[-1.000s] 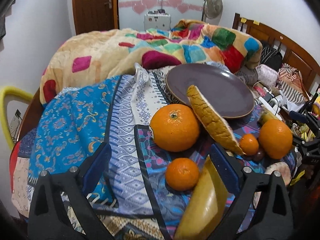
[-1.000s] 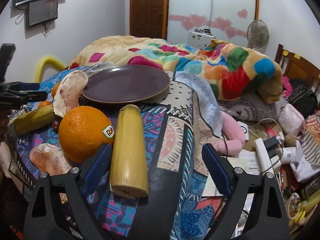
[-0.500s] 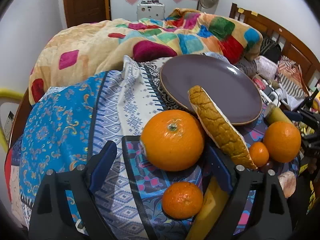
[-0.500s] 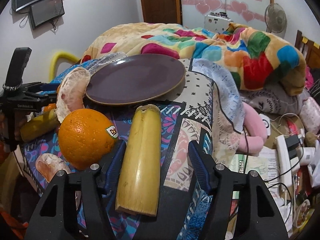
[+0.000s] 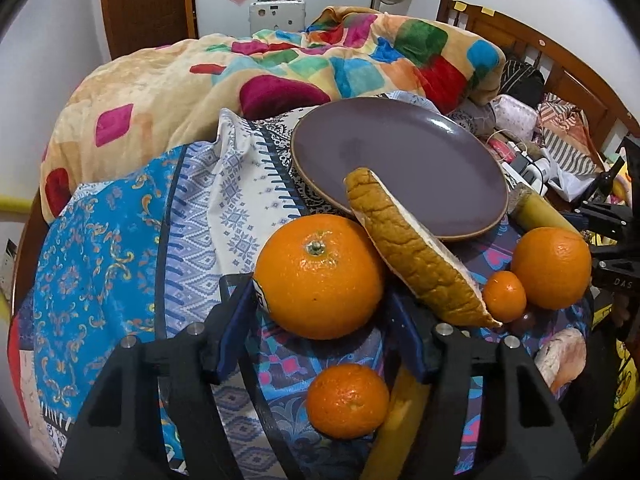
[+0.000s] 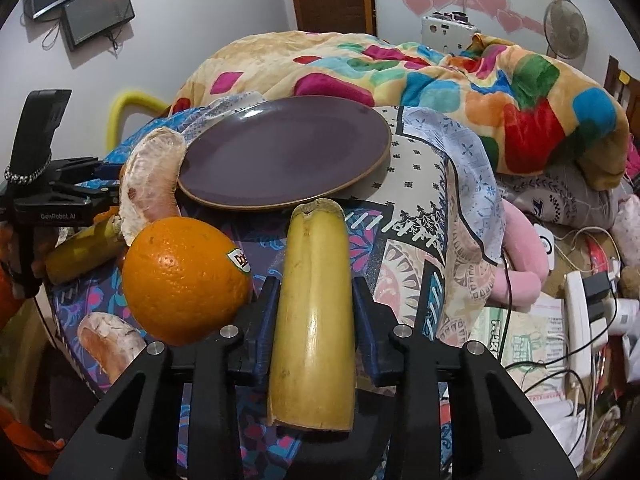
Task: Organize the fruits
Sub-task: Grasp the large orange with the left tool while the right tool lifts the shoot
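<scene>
Left gripper (image 5: 320, 312), lower centre of the left wrist view: jaws narrowed around the big orange (image 5: 319, 276), blue pads (image 5: 236, 328) at both flanks and seemingly in contact; firmness of the clamp not confirmable. Right gripper (image 6: 312, 320), lower centre of the right wrist view: jaws drawn in against both sides of the cut banana piece (image 6: 314, 320), lying lengthwise between them on the patterned cloth (image 6: 412, 248). Neither fruit visibly lifted. Outward from the left gripper: small mandarin (image 5: 347, 400) below the big orange at lower centre; pomelo wedge (image 5: 412, 256) just right of the big orange, upper tip leaning over the plate rim; second small mandarin (image 5: 504, 296) and second large orange (image 5: 551, 267) at mid right, near each other. Outward from the right gripper: stickered orange (image 6: 184, 280) just left of the banana piece; another banana piece (image 6: 80, 250) at the left edge; peeled pomelo segment (image 6: 102, 340) at lower left. Purple plate (image 5: 400, 152), upper centre in both views: bare, no fruit fully on it. Judged progress: at the outset, with two fruits gripped and none placed. Remaining, assuming the plate as the collecting point: transfer of both gripped fruits, then of every loose orange, mandarin, banana piece and pomelo piece on the cloth.
</scene>
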Demonstrator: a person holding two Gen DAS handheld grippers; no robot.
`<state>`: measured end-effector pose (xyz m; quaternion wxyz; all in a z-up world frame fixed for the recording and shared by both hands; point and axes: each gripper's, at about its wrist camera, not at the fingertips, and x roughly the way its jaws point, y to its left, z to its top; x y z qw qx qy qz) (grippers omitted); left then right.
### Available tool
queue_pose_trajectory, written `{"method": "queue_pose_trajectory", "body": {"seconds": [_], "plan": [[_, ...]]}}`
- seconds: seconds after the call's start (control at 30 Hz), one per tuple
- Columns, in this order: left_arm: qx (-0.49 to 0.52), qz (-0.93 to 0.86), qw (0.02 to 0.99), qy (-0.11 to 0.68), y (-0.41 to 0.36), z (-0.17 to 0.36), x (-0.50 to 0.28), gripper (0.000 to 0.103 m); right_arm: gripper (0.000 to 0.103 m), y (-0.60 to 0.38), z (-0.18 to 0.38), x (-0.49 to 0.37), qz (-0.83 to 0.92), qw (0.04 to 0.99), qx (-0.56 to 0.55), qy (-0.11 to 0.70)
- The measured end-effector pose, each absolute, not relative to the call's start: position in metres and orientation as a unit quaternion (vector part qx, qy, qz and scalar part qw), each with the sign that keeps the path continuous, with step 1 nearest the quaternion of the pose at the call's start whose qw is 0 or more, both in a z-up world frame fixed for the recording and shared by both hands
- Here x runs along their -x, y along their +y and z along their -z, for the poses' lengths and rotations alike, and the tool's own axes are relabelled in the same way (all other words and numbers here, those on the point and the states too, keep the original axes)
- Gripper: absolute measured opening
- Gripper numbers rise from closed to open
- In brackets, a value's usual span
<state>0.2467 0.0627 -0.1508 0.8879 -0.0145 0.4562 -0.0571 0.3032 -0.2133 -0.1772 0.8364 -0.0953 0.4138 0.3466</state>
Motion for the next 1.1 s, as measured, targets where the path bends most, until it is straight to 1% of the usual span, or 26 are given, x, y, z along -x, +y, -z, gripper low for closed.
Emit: {"method": "queue_pose_trajectory", "body": {"seconds": [0.27, 0.43, 0.5, 0.53, 0.6, 0.7, 0.77, 0.87, 1.1], "plan": [[0.016, 0.031, 0.885, 0.464, 0.087, 0.147, -0.226, 0.063, 0.032, -0.214, 0.177, -0.301, -0.339, 0.839, 0.104, 0.412], [0.034, 0.032, 0.878, 0.477, 0.094, 0.149, -0.230, 0.065, 0.034, -0.209, 0.179, -0.302, -0.328, 0.840, 0.122, 0.415], [0.023, 0.028, 0.880, 0.474, 0.092, 0.149, -0.232, 0.066, 0.035, -0.208, 0.181, -0.301, -0.326, 0.840, 0.128, 0.414], [0.016, 0.025, 0.881, 0.472, 0.090, 0.149, -0.233, 0.066, 0.032, -0.208, 0.181, -0.301, -0.322, 0.842, 0.131, 0.413], [0.008, 0.019, 0.882, 0.470, 0.088, 0.151, -0.237, 0.069, 0.032, -0.209, 0.181, -0.301, -0.323, 0.842, 0.129, 0.412], [0.013, 0.018, 0.882, 0.471, 0.089, 0.154, -0.244, 0.069, 0.032, -0.211, 0.181, -0.301, -0.323, 0.845, 0.118, 0.410], [0.014, 0.019, 0.882, 0.470, 0.090, 0.156, -0.245, 0.069, 0.032, -0.214, 0.181, -0.302, -0.322, 0.847, 0.103, 0.410], [0.007, 0.020, 0.883, 0.469, 0.090, 0.158, -0.243, 0.066, 0.032, -0.218, 0.179, -0.305, -0.323, 0.849, 0.078, 0.410], [-0.012, 0.011, 0.889, 0.458, 0.083, 0.151, -0.237, 0.066, 0.032, -0.222, 0.165, -0.302, -0.316, 0.865, 0.070, 0.383]]}}
